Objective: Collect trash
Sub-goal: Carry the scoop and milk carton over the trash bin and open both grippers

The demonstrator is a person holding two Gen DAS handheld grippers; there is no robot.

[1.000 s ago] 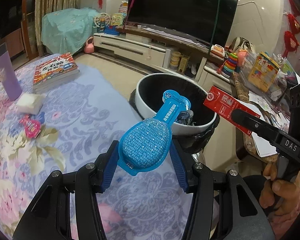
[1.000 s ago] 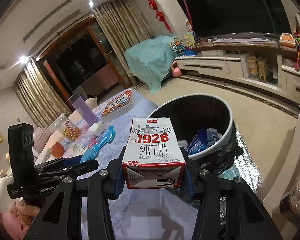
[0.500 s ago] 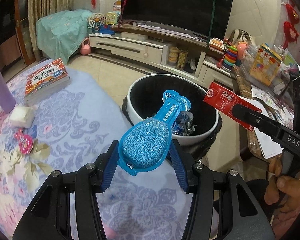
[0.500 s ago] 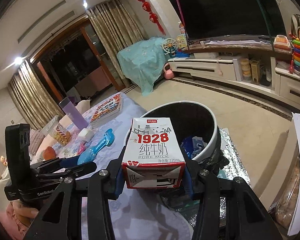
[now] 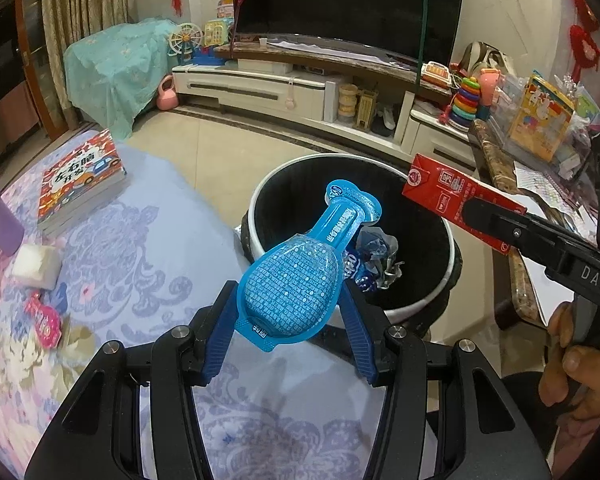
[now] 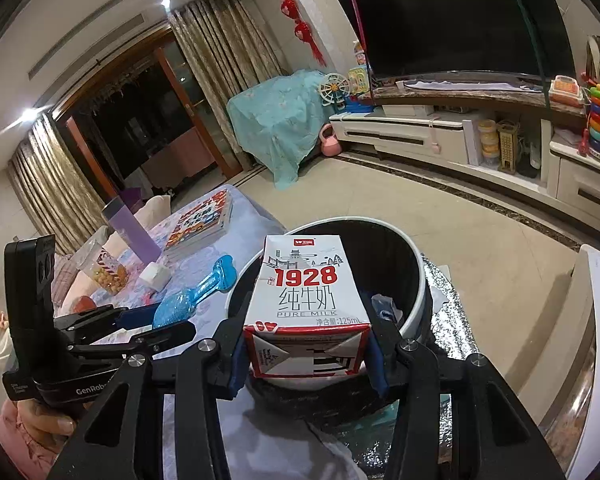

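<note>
My left gripper (image 5: pixel 288 320) is shut on a blue spoon-shaped plastic package (image 5: pixel 300 280), held over the near rim of a round bin (image 5: pixel 450 264) with a white rim and black liner. Crumpled wrappers (image 5: pixel 374 258) lie inside the bin. In the right wrist view my right gripper (image 6: pixel 306 356) is shut on a small red-and-white milk carton (image 6: pixel 306 300), just before the bin (image 6: pixel 416 292). The carton (image 5: pixel 456 196) also shows red at the right of the left wrist view, above the bin's far rim. The left gripper (image 6: pixel 140 320) with the blue package (image 6: pixel 192 296) appears at the lower left.
A flowered blue-and-pink cloth (image 5: pixel 120 248) covers the table, bearing a book (image 5: pixel 80 180), a white block (image 5: pixel 36 264), a pink wrapper (image 5: pixel 44 320) and a purple bottle (image 6: pixel 130 232). A cluttered side table (image 5: pixel 540 148) stands right of the bin. A TV unit (image 6: pixel 440 128) lines the far wall.
Both grippers have moved toward the bin with their loads. The bin looms larger and nearer in both views. Neither grip has altered.
</note>
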